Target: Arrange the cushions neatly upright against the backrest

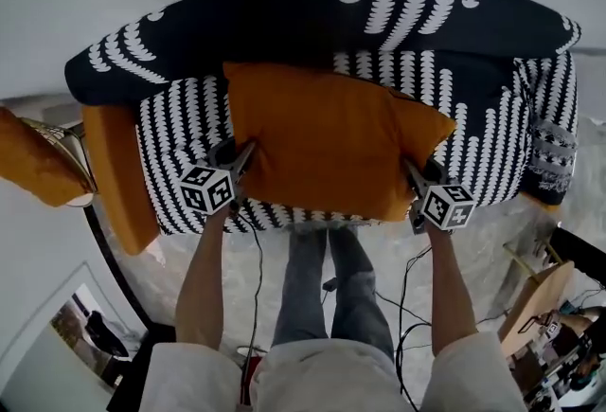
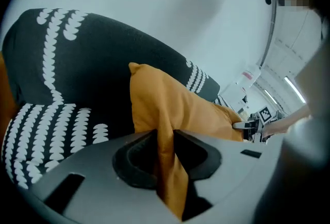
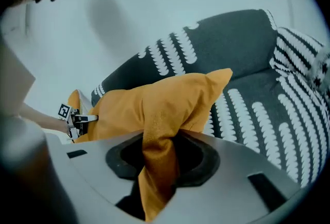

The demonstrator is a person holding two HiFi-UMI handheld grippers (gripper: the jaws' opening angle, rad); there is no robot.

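The orange cushion [image 1: 327, 140] hangs between my two hand-held grippers over the seat of the sofa [image 1: 284, 17], in front of the backrest, its far edge towards the backrest and its near edge towards me. The sofa is black with rows of white scallop marks, and it runs across the head view below a pale wall, with its backrest the dark band along the top. The cushion I hold covers much of the middle of the seat; I cannot tell whether its far edge touches the upholstery. A second orange cushion [image 1: 118, 178] stands on edge at the sofa's left end, just beside the seat. A third orange cushion [image 1: 33, 164] sits further left, off the sofa, on something I cannot make out. My left hand-held gripper [image 1: 248, 152] has its jaws clamped on a fold of fabric at the held cushion's near left corner, the cloth pinched thin between the pads and trailing out below them. My right hand-held gripper [image 1: 414, 178] is clamped the same way on the near right corner, with a thicker bunch of orange fabric squeezed between its pads. Thin black cables [image 1: 407, 292] lie on the floor by my legs.
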